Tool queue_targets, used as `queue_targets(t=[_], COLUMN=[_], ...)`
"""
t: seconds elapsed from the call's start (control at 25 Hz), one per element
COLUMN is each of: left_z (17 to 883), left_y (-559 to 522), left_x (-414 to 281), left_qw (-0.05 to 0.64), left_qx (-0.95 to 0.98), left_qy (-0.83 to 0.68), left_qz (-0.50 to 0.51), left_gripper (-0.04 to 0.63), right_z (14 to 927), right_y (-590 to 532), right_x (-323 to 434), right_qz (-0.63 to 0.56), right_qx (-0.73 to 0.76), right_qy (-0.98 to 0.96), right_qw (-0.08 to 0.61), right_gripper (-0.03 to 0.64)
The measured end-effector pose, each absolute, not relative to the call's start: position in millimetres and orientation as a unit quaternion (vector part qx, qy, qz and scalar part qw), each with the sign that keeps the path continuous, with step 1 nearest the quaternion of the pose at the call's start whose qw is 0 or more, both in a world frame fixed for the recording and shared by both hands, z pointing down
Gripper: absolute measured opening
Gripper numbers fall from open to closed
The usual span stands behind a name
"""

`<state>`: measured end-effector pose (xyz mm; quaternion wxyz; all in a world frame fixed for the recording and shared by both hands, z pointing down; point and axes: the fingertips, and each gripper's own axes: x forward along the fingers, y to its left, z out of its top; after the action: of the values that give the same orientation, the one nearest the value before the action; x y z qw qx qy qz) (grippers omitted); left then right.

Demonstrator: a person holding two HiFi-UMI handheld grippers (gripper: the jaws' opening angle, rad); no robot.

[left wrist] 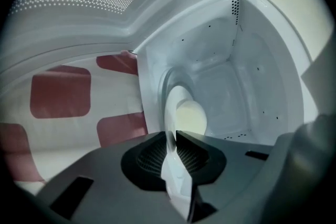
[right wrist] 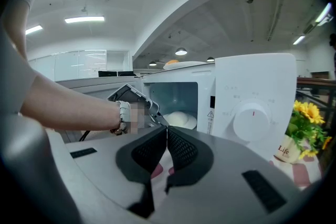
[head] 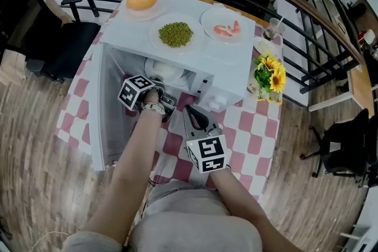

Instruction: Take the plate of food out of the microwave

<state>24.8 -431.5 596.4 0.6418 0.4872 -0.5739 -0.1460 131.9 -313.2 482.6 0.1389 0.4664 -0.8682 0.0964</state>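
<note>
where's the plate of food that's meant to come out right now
In the head view the plate sits inside the open microwave, centre-left, its near rim pinched in the left tool.

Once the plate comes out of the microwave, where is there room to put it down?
The checkered tablecloth in front, between the right gripper and the sunflowers, is bare. The microwave top is crowded: bun plate, peas plate, shrimp plate.

Right gripper [right wrist: 167,129], fingers [right wrist: 182,147] together, before microwave [right wrist: 252,92]
</note>
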Motion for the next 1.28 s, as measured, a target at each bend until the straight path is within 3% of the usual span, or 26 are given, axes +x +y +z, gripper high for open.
queue_targets(t=[0.64, 1.28], left_z=[576, 565], left_y=[-432, -408], left_x=[33, 37], left_qw=[0.631, 0.594], left_qx=[0.512, 0.538], left_qy=[-0.520, -0.528], left_qz=[-0.263, -0.281], left_gripper=[0.015, 0.015], right_z=[480, 467], right_y=[-313, -308], right_x=[135, 140], right_qz=[0.095, 0.089], right_qx=[0.469, 0.471], right_qy=[-0.867, -0.869], right_qw=[0.135, 0.123], right_gripper=[0.026, 0.026])
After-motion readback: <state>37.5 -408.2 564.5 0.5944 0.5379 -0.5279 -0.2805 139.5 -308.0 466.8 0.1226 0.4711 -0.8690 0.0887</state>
